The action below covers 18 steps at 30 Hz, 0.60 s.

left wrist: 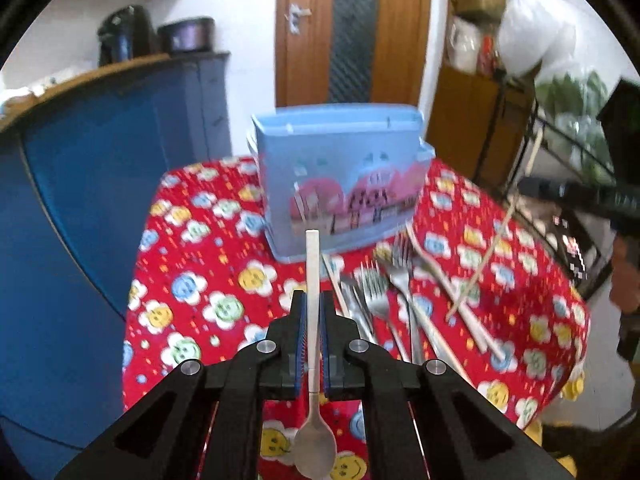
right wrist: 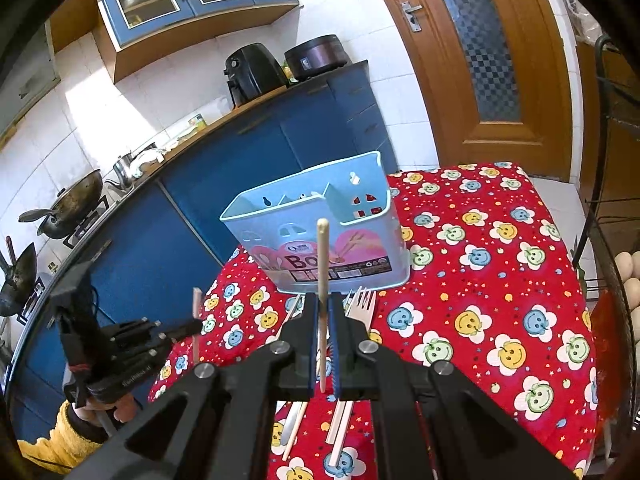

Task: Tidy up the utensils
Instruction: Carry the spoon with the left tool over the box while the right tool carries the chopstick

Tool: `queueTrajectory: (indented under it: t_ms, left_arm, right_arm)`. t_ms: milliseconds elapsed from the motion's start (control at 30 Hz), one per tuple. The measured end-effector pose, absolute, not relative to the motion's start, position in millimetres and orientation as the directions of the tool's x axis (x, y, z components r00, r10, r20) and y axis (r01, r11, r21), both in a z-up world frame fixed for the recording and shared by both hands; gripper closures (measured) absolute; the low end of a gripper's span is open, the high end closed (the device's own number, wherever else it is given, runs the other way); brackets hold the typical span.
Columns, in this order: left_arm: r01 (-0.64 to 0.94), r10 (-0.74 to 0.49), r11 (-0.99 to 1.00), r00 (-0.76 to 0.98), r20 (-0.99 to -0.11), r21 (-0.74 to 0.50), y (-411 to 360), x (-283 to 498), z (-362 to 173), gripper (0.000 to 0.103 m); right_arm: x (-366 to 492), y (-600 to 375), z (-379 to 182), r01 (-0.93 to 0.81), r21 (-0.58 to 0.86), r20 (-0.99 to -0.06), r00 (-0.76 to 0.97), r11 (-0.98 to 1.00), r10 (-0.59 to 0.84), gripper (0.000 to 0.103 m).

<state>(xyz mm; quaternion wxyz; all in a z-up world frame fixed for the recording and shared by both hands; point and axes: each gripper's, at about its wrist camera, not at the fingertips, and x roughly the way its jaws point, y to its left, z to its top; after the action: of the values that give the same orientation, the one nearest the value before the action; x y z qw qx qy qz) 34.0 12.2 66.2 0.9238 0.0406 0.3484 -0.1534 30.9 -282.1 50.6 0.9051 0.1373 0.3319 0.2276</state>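
While the left tool (left wrist: 313, 300) is clamped on the handle of a metal spoon (left wrist: 313, 396), the spoon stands almost in line with the fingers, its flat handle end sticking out ahead toward the holder and its bowl hanging back beneath the tool, clear of the cloth. Over on the other side the right tool (right wrist: 323, 306) is pressed together on a pale wooden chopstick (right wrist: 322, 280), which runs up between the pads with its rounded tip poking out well past them. From the right wrist view you can see the left tool (right wrist: 188, 326) off to the side with the spoon handle upright in it, held by a hand (right wrist: 116, 408) in a yellow sleeve (right wrist: 60, 436).

Both tools face a light blue plastic utensil holder (left wrist: 340, 176) with pink pictures on its front; it sits near the far edge of the surface (right wrist: 500, 280), which is draped in a red cloth with smiling flowers. Its inside is split into compartments, and I cannot tell what, if anything, is in them. On the cloth just in front of the holder lies a loose heap of metal forks (left wrist: 380, 292), a pale fork (right wrist: 362, 304) and more chopsticks (left wrist: 464, 308), some crossing each other. Behind the surface run blue kitchen cabinets (right wrist: 248, 168) and a wooden door (right wrist: 480, 60).
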Motion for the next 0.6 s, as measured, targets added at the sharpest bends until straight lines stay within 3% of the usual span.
queueTrajectory:
  t_ms: [300, 600]
  left_arm:
    - [0.282, -0.278, 0.956, 0.801, -0.530, -0.076, 21.2, 39.9, 108.3, 0.098]
    - [0.273, -0.284, 0.957, 0.831, -0.477, -0.094, 18.5, 62.4, 137.0, 0.098]
  right_arm:
    - [30.5, -281.7, 56.7, -0.323, 0.391, -0.529, 0.688, 0.862, 0.497, 0.097]
    - [33.0, -282.2, 62.6, -0.325, 0.384, -0.524, 0.694, 0.864, 0.494, 0.097]
